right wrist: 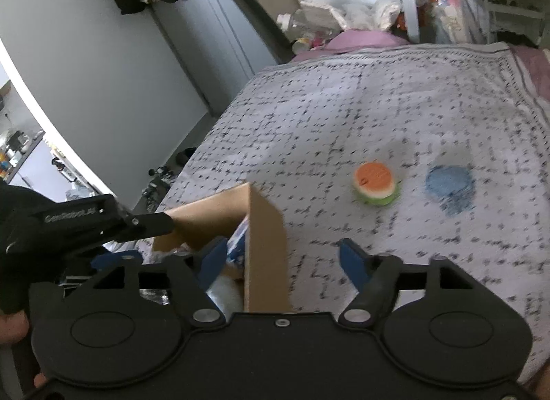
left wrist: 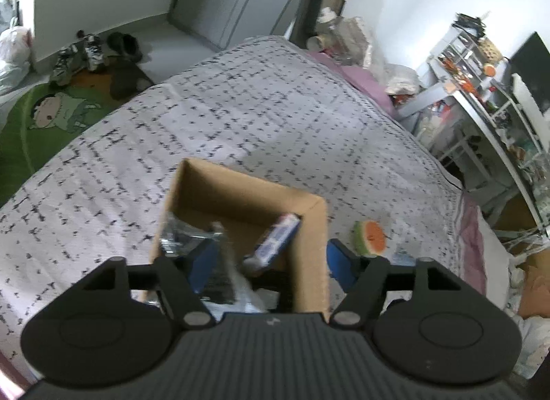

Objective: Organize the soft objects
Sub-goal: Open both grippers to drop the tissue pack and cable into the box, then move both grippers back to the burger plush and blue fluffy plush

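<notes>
Watermelon toy (right wrist: 376, 184): a round soft slice, orange-red face, white band, green rind; it lies flat on the bed cover, right of the box and apart from it
Blue pad (right wrist: 448, 186): a round, fuzzy blue piece lying flat just right of the watermelon toy, not touching it
Bed cover (right wrist: 395, 104): white with small black marks; wide and bare beyond the two toys up to the far hem, where a pink sheet (right wrist: 361, 37) shows
Edges: the bed's left side drops to a floor with shoes (left wrist: 77, 56) and a green cartoon rug (left wrist: 51, 114); cluttered white shelves (left wrist: 481, 90) stand along the right side
Box (left wrist: 309, 245): open-topped brown cardboard, standing on the bed cover close under both grippers
Box contents: a blue and white packet (left wrist: 275, 241) leaning in the far right corner, a crinkly clear wrapper (left wrist: 185, 238) on the left; the rest is blurred
Left gripper (left wrist: 271, 264): jaws apart, astride the box's right wall, pressing on nothing
Right gripper (right wrist: 282, 262): jaws spread, also astride that right wall, holding nothing
</notes>
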